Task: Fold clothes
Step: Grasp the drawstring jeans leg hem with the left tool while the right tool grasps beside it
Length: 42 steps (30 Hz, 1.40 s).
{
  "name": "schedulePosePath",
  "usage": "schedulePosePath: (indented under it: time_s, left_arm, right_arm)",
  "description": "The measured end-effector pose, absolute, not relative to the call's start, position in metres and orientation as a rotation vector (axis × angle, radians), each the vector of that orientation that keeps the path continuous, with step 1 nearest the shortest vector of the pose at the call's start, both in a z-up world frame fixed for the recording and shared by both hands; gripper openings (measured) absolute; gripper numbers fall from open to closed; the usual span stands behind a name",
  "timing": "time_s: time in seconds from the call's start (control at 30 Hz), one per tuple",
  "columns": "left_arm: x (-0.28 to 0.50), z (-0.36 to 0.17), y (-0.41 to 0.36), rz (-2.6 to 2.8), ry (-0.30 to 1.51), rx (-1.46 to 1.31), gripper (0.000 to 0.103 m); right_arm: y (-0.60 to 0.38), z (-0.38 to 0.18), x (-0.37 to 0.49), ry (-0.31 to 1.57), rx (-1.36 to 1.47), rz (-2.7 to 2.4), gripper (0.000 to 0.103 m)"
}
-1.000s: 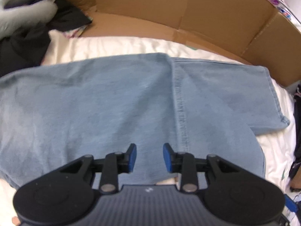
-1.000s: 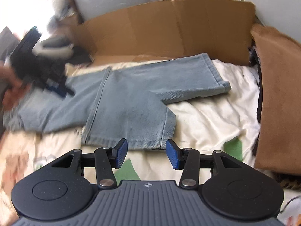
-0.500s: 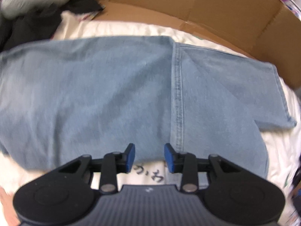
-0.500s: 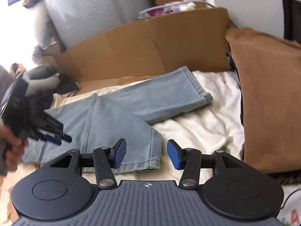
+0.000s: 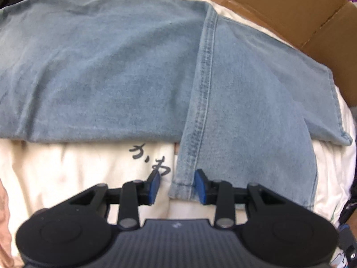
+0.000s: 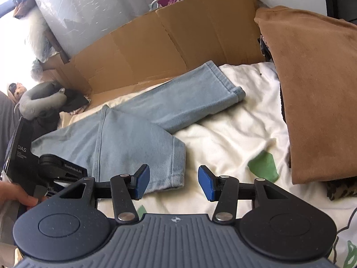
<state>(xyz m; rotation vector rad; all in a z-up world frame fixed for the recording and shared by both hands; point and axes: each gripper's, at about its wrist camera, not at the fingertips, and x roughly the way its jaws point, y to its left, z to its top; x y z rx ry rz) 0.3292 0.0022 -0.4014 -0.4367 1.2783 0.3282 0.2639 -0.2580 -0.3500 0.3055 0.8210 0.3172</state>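
a flattened cardboard sheet (image 6: 169,44) stands along the far edge of the cream bedsheet (image 6: 225,131), which bears green patches and dark printed characters (image 5: 149,158). a brown cloth (image 6: 316,93) lies folded along the sheet's right edge. at the far left corner sit a grey neck pillow (image 6: 42,100) and dark garments (image 6: 73,101).

Right gripper (image 6: 171,182), jaws apart, hovers over the jeans (image 6: 138,131) hem on white bedding (image 6: 229,138)
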Motion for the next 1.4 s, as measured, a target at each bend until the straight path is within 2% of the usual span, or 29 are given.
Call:
schedulePosePath:
  time_s: [0.2,0.63,0.67,0.73,0.9,1.4]
  left_arm:
    - [0.323,-0.401,0.004,0.303,1.257,-0.467,0.029]
    - [0.319,-0.412,0.007,0.279,1.216,-0.551,0.033]
    - [0.319,-0.411,0.005,0.276,1.216,-0.533,0.032]
    - [0.318,-0.407,0.004,0.283,1.215,-0.545,0.018]
    - [0.322,-0.385,-0.003,0.256,1.203,-0.552,0.008]
    - [0.369,-0.337,-0.028,0.124,1.225,-0.575,0.008]
  right_arm:
    - [-0.262,-0.357,0.260,0.825,0.327,0.330,0.053]
    - [-0.258,-0.372,0.249,0.858,0.311,0.368,0.053]
    - [-0.258,-0.371,0.249,0.850,0.313,0.370,0.053]
    - [-0.257,-0.368,0.249,0.832,0.316,0.377,0.053]
    - [-0.254,-0.362,0.251,0.787,0.324,0.392,0.053]
    - [-0.216,-0.346,0.260,0.700,0.210,0.527,0.053]
